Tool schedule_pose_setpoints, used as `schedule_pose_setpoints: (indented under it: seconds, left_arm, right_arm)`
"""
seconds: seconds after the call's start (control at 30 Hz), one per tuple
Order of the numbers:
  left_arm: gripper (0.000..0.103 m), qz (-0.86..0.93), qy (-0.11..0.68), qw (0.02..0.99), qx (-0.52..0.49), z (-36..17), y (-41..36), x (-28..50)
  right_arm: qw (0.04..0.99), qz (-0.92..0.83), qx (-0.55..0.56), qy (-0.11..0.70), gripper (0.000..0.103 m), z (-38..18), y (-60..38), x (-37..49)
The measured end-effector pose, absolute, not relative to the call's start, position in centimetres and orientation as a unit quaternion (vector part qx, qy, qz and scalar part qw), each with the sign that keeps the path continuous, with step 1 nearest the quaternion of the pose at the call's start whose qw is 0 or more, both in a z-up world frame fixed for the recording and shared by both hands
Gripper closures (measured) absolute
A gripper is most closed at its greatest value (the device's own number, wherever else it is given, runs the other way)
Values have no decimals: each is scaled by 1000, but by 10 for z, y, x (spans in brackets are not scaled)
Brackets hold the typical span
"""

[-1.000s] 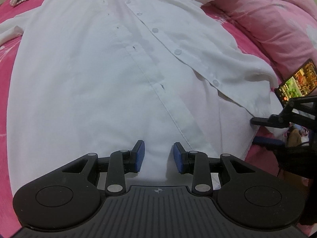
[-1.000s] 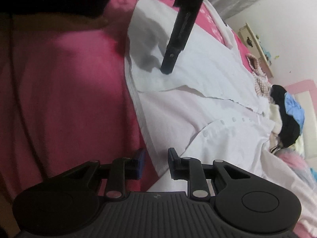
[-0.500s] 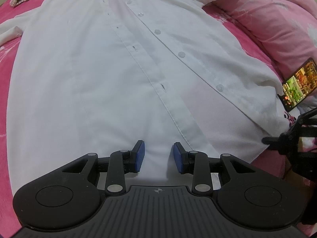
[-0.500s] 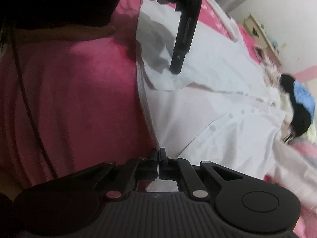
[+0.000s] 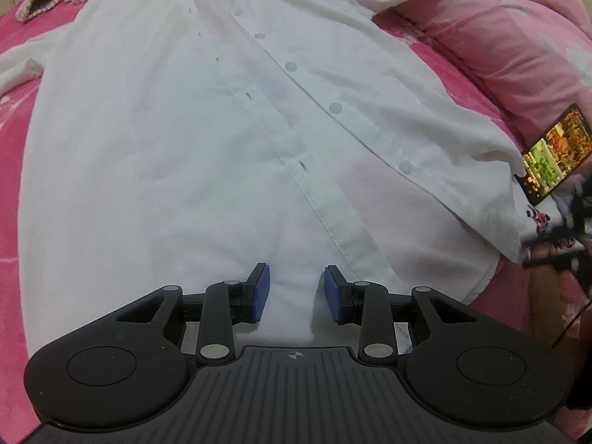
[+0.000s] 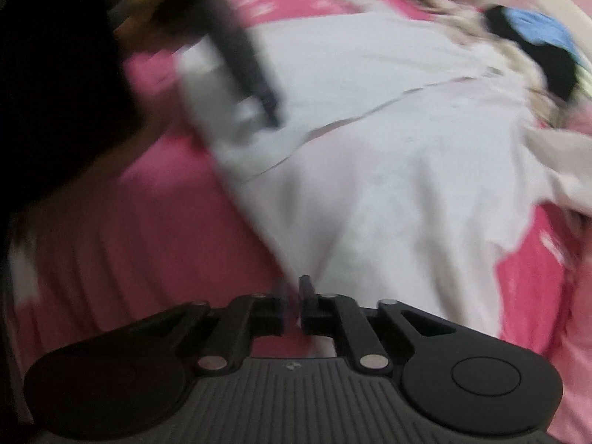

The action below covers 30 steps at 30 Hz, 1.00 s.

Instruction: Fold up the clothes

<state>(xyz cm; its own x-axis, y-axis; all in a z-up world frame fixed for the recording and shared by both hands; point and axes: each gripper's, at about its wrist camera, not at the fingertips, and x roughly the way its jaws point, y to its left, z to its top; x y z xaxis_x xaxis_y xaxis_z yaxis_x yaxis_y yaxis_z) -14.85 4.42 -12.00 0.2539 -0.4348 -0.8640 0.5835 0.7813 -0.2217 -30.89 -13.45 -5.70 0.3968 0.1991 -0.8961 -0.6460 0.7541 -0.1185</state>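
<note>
While the white button shirt (image 5: 207,140) is lying flat on the pink bed (image 6: 122,222), the left gripper (image 5: 295,292) is hovering spread over its hem. Collar is pointing away. The right gripper (image 6: 292,307), jaws just opening, nearly together, nothing visibly between, is sitting at the shirt's right hem corner.

Both tools angled steeply downward

The left tool (image 5: 295,292) sits with its blue pads (image 5: 259,294) apart. The right tool (image 6: 293,305), blurred, shows a narrow gap, its jaws having just been opening with nothing seen between them.
</note>
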Motion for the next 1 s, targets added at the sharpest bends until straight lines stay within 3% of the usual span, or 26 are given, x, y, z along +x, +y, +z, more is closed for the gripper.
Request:
schedule_pose_setpoints:
  seconds: [0.27, 0.3, 0.37, 0.6, 0.7, 0.77, 0.9, 0.97, 1.0]
  left_arm:
    - [71, -387, 489, 778, 72, -107, 32, -161]
    - [71, -395, 489, 774, 76, -108, 28, -162]
    - [71, -406, 491, 767, 83, -112, 22, -165]
    - [71, -414, 501, 755, 83, -125, 16, -167]
    - [71, -415, 502, 755, 77, -126, 15, -167]
    - [70, -415, 500, 756, 79, -127, 15, -168]
    - [70, -416, 498, 757, 79, -127, 15, -169]
    - [70, -415, 500, 756, 76, -128, 15, -168]
    - [70, -414, 501, 756, 75, -128, 15, -167]
  right_arm:
    - [803, 214, -211, 515, 84, -89, -137, -277]
    - [800, 213, -199, 524, 86, -93, -139, -273]
    - [803, 208, -181, 529, 103, -93, -144, -270]
    - [821, 201, -109, 524, 103, -64, -156, -265]
    - [815, 204, -131, 527, 94, -67, -142, -260]
    - [810, 204, -158, 526, 62, -75, -132, -261]
    - [803, 198, -197, 526, 62, -91, -123, -263]
    - [804, 193, -198, 526, 68, -94, -123, -263]
    - [807, 190, -193, 525, 75, -93, -125, -262]
